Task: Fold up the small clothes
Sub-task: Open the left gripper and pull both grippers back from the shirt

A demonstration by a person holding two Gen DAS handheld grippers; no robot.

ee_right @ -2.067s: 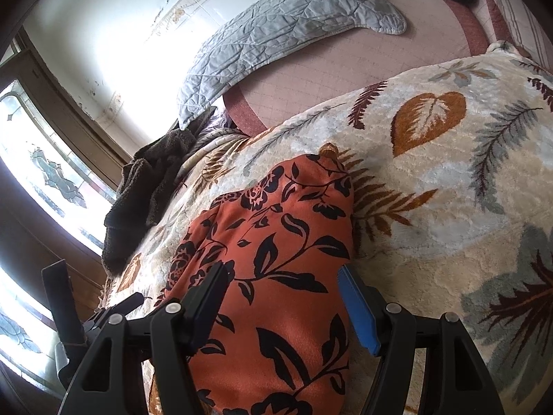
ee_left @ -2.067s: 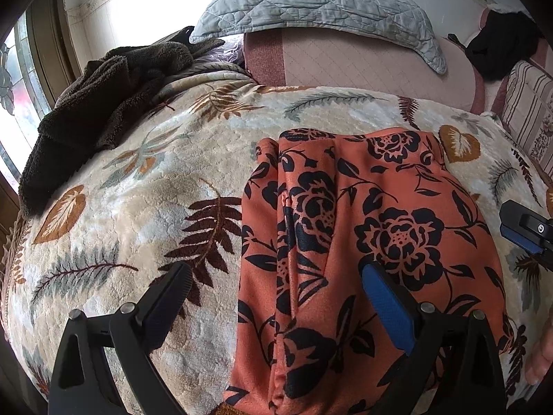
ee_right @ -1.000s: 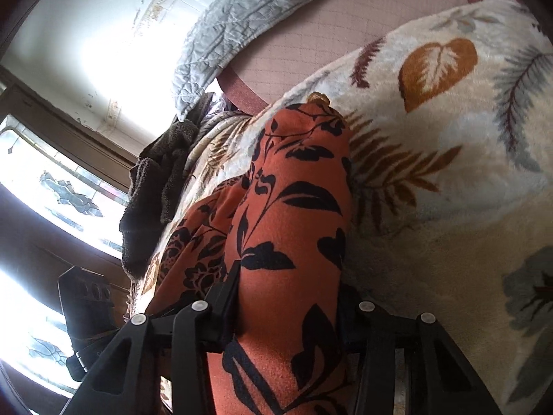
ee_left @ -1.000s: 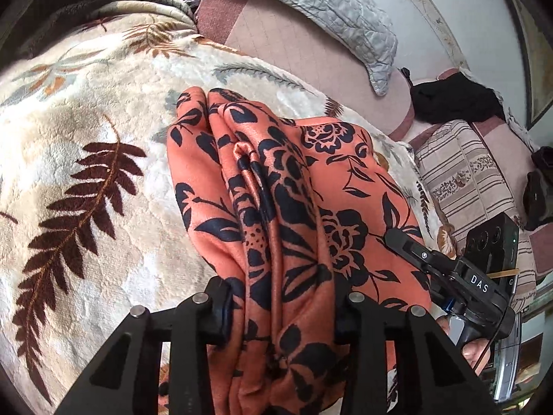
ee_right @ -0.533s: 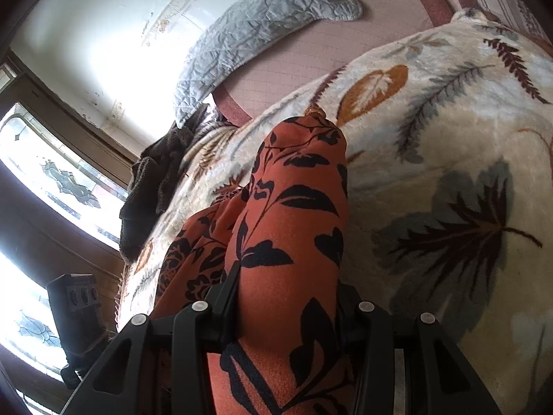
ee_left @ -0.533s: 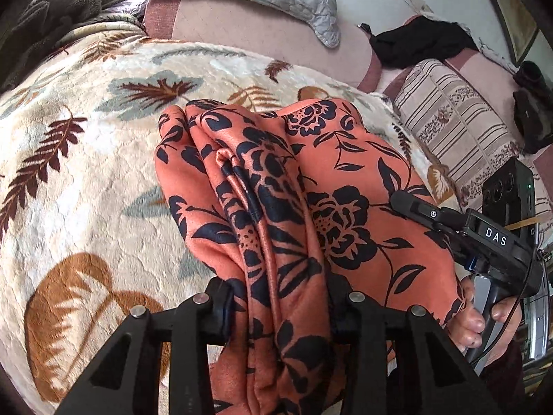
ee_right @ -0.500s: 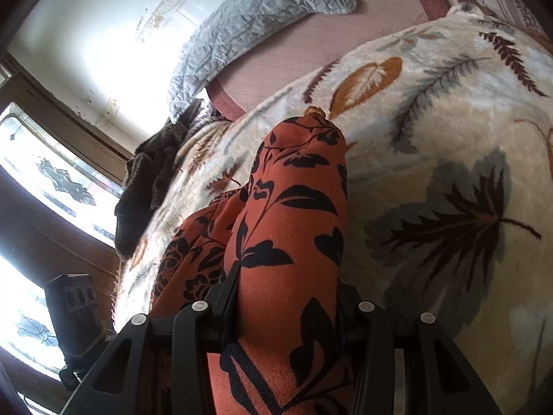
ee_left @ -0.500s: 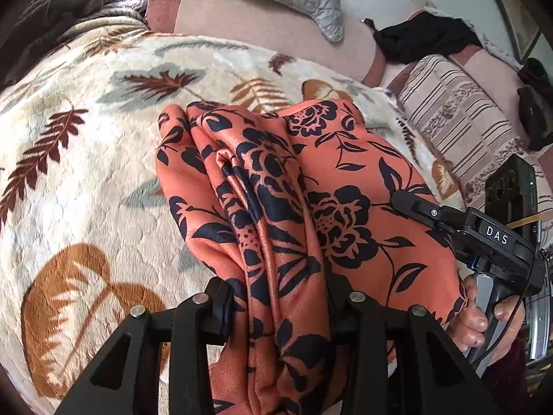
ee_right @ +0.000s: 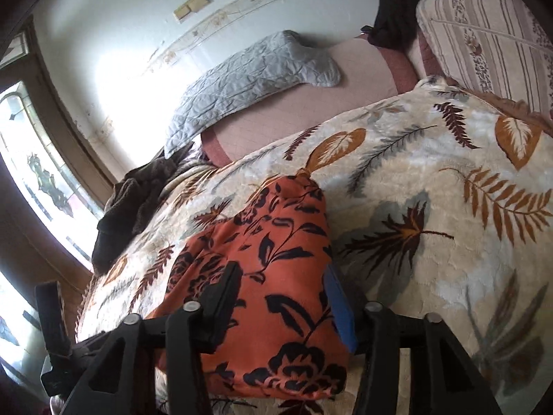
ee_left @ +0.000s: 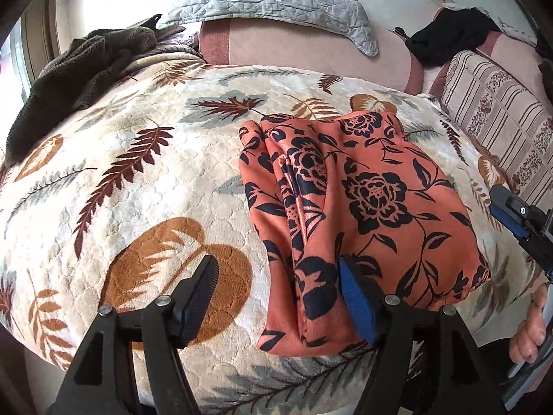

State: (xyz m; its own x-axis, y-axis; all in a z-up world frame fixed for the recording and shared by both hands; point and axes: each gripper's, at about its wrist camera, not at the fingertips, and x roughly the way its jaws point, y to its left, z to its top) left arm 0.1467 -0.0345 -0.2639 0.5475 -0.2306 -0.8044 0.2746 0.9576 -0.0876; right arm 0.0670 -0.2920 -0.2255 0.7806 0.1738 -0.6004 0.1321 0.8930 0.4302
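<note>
Bed point(ee_left: 145, 180) fills most of both views, covered w/ a cream leaf-print blanket point(ee_right: 432, 180). Along the far side runs a pink headboard cushion point(ee_left: 297, 45) w/ a grey quilted pillow point(ee_left: 276, 0) on top; a striped cushion point(ee_left: 497, 117) sits at the right end. A dark brown towel point(ee_left: 79, 65) is heaped at the far-left edge of the bed, a black garment point(ee_left: 446, 38) lies at the far right by the headboard.

Orange floral garment point(ee_left: 363, 207) lies folded on the blanket, right of centre in the left wrist view, w/ bunched pleats along its left edge and a flat panel to the right.

Left gripper point(ee_left: 280, 294): fingers spread wide apart, gripping nothing; blue-padded finger rests against the garment's near-left edge, the other finger hangs over bare blanket. Right gripper point(ee_right: 283, 301): fingers spread, straddling the garment's near-right end, cloth lying between them but not pinched. In the left wrist view the right gripper's blue tip shows just beside the garment's right edge, w/ the person's hand point(ee_left: 532, 328) below it.
</note>
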